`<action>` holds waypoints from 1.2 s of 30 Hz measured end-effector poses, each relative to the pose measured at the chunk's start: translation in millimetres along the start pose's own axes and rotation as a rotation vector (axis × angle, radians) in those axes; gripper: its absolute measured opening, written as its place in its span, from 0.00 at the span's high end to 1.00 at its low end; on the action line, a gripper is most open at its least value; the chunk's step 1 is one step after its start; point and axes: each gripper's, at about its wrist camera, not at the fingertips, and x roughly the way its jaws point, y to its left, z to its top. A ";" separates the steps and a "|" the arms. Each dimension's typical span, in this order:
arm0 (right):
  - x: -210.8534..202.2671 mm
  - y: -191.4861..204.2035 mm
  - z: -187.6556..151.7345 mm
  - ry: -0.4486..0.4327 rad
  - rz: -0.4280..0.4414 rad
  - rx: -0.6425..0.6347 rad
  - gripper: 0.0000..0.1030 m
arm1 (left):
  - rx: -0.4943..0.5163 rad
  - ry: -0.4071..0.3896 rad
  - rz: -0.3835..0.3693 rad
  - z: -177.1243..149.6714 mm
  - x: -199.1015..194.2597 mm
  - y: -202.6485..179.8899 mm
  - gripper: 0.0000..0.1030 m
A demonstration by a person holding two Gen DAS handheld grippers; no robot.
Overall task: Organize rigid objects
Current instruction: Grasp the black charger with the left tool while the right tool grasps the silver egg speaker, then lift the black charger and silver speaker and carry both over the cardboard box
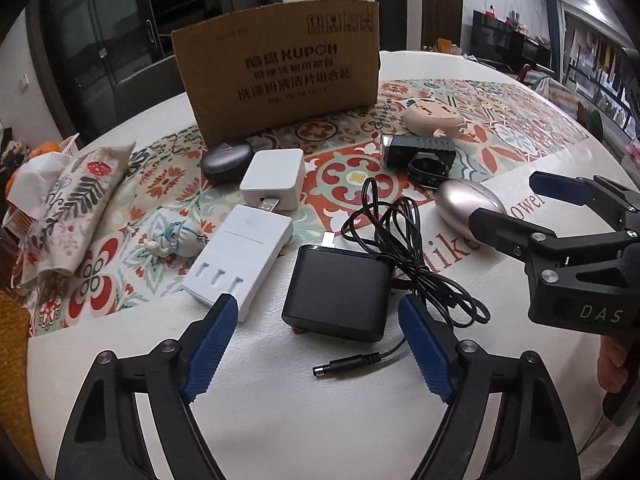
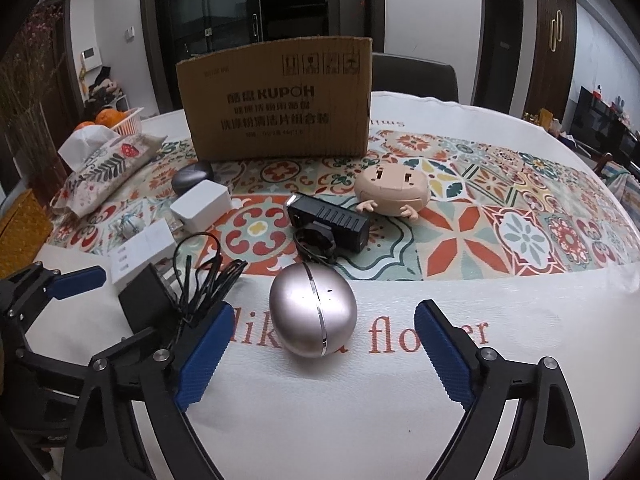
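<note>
Round table (image 2: 360, 420) wears white, tile-patterned cloth (image 2: 520, 220).

Dim indoor light, ceiling strip glare upper right in left view, heavy fisheye bending, dark vignetted corners

box (image 2: 276, 108) brown | adapter (image 1: 340, 292) black | egg case (image 2: 312, 312) metallic pink | tablecloth (image 2: 500, 220) orange-teal floral tiles | hub (image 1: 240, 256) white

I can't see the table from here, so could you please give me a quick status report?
Both tongs open, empty: left facing black charger, right facing pink egg-shaped case. Cardboard box upright behind. Charger's loose cable may snag.
</note>
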 end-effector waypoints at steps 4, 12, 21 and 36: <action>9.6 -1.6 0.7 0.026 0.015 0.007 0.17 | 0.000 0.014 -0.014 3.1 6.7 1.9 0.22; 27.0 -3.3 1.8 0.084 0.053 0.028 0.26 | 0.009 0.004 -0.029 7.9 10.4 2.8 0.30; 37.3 2.7 4.7 0.106 0.069 0.014 0.35 | -0.054 0.060 -0.078 4.0 17.8 8.8 0.47; 28.9 3.7 5.5 0.100 0.069 0.002 0.46 | -0.148 0.013 -0.061 0.0 9.2 13.2 0.48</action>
